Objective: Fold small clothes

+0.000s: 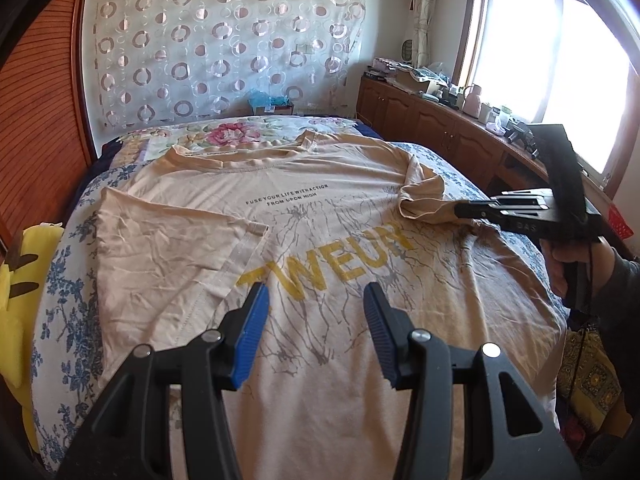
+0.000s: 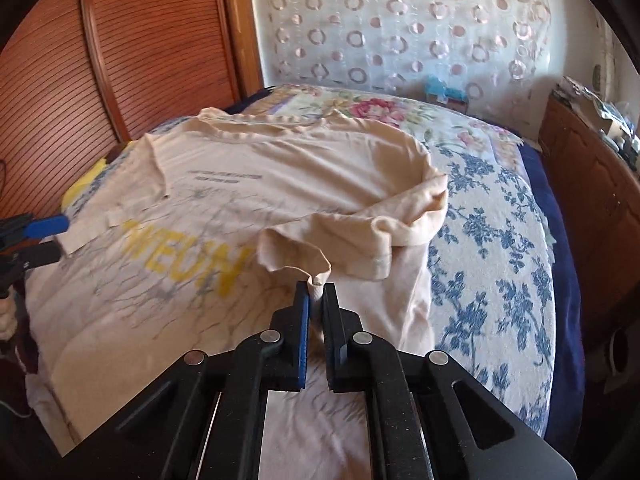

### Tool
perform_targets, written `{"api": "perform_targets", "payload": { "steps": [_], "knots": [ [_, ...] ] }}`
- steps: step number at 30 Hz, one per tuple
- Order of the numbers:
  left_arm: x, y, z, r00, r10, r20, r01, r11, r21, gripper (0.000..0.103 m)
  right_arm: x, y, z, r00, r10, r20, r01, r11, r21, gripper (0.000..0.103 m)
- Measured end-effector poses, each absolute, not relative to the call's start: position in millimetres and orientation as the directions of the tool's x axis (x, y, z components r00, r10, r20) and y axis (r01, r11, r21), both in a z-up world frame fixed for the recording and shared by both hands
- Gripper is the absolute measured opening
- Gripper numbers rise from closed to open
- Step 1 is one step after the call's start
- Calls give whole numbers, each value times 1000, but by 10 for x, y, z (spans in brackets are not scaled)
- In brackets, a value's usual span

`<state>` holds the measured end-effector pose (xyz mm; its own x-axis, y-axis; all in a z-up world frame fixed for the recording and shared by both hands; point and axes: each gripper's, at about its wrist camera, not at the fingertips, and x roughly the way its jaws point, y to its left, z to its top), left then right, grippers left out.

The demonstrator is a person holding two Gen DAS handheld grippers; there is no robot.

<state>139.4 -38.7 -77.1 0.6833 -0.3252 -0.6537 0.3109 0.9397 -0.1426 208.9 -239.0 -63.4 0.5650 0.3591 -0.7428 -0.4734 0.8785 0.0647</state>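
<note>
T-shirt (image 1: 304, 216), one, beige, lies spread mid-frame on one floral bed (image 1: 60, 300). Lower centre, left claw (image 1: 316, 308) hangs open above it; at right, right claw (image 2: 316, 288) pinches one sleeve (image 2: 360, 236).

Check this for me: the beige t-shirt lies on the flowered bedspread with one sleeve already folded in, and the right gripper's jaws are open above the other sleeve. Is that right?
Not quite. In the right wrist view the right gripper has its jaws shut on the other sleeve, pinching its edge. The rest holds: the t-shirt lies on the bedspread, one sleeve folded in.
</note>
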Motion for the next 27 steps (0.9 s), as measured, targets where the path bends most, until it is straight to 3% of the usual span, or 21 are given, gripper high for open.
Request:
{"api": "perform_targets", "payload": {
  "steps": [8, 13, 16, 26, 27],
  "knots": [
    [1395, -357, -746, 691, -323, -646, 306, 941, -143, 48, 1787, -2266, -710, 510, 353, -785, -538, 843, 30, 6],
    [1388, -340, -740, 691, -323, -646, 305, 941, -144, 48, 1871, -2337, -582, 569, 351, -744, -499, 866, 26, 17],
    [1389, -332, -737, 692, -323, -646, 305, 941, -145, 48, 2077, -2419, -561, 608, 311, -731, -441, 897, 15, 35],
    [1371, -289, -751, 696, -319, -644, 296, 944, -148, 48, 2705, -2530, -741, 577, 268, -771, -365, 930, 50, 35],
    [1372, -281, -757, 695, -319, -644, 294, 944, -150, 48, 2727, -2516, -742, 571, 276, -773, -372, 927, 56, 27]
  ]
}}
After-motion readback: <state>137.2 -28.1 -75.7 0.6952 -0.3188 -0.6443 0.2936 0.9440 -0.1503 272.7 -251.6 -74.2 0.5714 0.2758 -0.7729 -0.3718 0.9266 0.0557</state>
